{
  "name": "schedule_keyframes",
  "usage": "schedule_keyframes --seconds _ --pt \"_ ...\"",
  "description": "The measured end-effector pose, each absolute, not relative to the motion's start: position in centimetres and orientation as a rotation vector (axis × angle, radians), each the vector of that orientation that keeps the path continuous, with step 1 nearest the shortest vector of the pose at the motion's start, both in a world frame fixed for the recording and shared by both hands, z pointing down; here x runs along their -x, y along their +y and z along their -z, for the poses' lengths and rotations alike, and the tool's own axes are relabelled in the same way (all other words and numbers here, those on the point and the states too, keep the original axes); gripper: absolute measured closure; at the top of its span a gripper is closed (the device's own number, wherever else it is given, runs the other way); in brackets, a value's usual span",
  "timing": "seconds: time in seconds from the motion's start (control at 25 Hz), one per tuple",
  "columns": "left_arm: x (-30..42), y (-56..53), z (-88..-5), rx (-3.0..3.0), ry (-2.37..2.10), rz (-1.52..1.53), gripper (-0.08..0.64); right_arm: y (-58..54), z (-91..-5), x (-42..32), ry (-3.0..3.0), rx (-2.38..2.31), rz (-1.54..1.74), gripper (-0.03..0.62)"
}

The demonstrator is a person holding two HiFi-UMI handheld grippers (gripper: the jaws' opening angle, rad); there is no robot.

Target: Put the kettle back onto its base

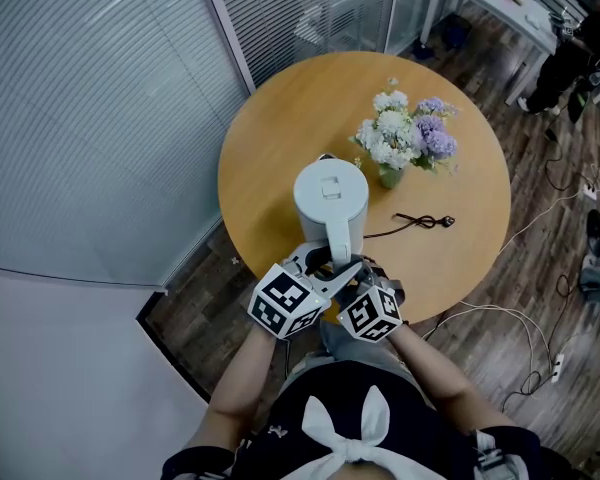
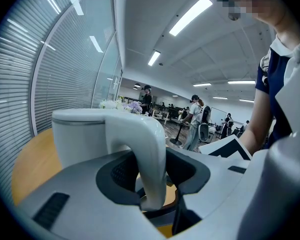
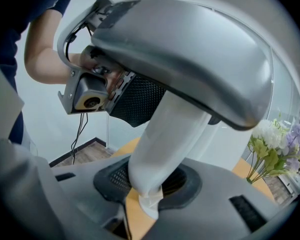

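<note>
A white kettle stands upright in the middle of the round wooden table, its handle turned toward me. No base shows under it. My left gripper is shut on the handle, which runs up between its dark pads; the kettle body is just beyond. My right gripper is shut on the lower end of the same handle, directly beside the left one. In the right gripper view the left gripper clasps the handle higher up, above the right gripper.
A vase of white and purple flowers stands right of the kettle, also seen as flowers. A black cable with a plug lies on the table near the kettle. A glass wall with blinds stands left; cords trail on the floor at right.
</note>
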State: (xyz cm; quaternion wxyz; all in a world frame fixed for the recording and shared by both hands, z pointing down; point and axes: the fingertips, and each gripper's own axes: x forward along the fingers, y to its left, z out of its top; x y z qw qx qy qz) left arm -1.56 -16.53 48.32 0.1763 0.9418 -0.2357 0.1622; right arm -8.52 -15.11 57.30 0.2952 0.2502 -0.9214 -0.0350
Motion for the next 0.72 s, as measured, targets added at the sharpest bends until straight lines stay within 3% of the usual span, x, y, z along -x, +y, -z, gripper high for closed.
schedule_keyframes --seconds 0.72 --pt "1.3 -16.1 -49.4 -2.632 -0.664 -0.484 0.39 -14.4 -58.4 8.3 -2.434 -0.643 0.081 0.476"
